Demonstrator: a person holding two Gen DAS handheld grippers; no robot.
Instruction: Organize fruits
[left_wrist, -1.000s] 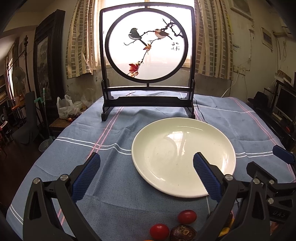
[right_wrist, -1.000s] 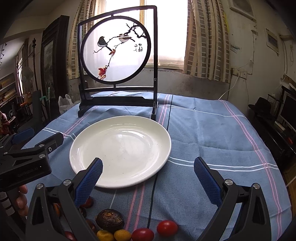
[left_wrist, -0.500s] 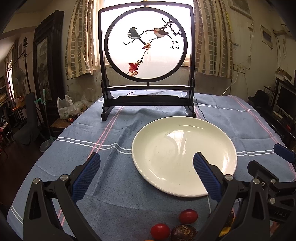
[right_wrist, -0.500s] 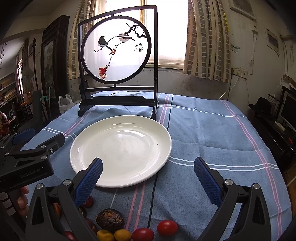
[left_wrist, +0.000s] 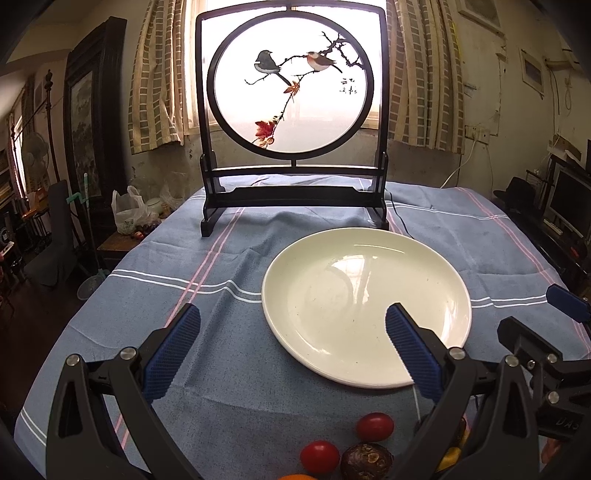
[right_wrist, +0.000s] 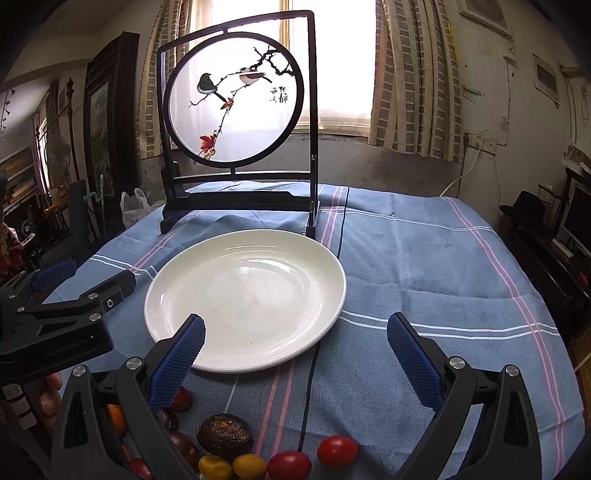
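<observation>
- The left gripper (left_wrist: 291, 343) hangs released, its blue pads wide apart with nothing between them, over the near edge of the tablecloth (left_wrist: 229, 387).
- The right gripper (right_wrist: 295, 350) is likewise spread wide and holds nothing; its left pad overlaps the near rim of the plate (right_wrist: 243, 295) in the view.
- Writing: the side of the left gripper's body, seen from the right wrist camera, carries faint grey lettering too blurred to read. The screen (left_wrist: 291, 99) bears two short columns of Chinese characters beside the painted branch; I cannot read them surely.
- One white plate lies on the cloth, bare, in front of the screen.
- Two painted birds sit on the branch in the screen's round panel.
- The fruits lie in a loose group on the cloth just before the plate's near rim, all off the plate.
- Right wrist view count: two red tomatoes (right_wrist: 338, 450) side by side, two small yellow fruits (right_wrist: 249, 466), one dark brown patterned round fruit (right_wrist: 224, 432), one orange fruit (right_wrist: 116, 419) behind the left finger, and several dark red ones partly hidden, number unclear.
- Left wrist view shows two red tomatoes and the brown fruit (left_wrist: 366, 459) touching or nearly so.
- One thin black cable (right_wrist: 308, 398) runs across the cloth from under the plate toward the fruits.
</observation>
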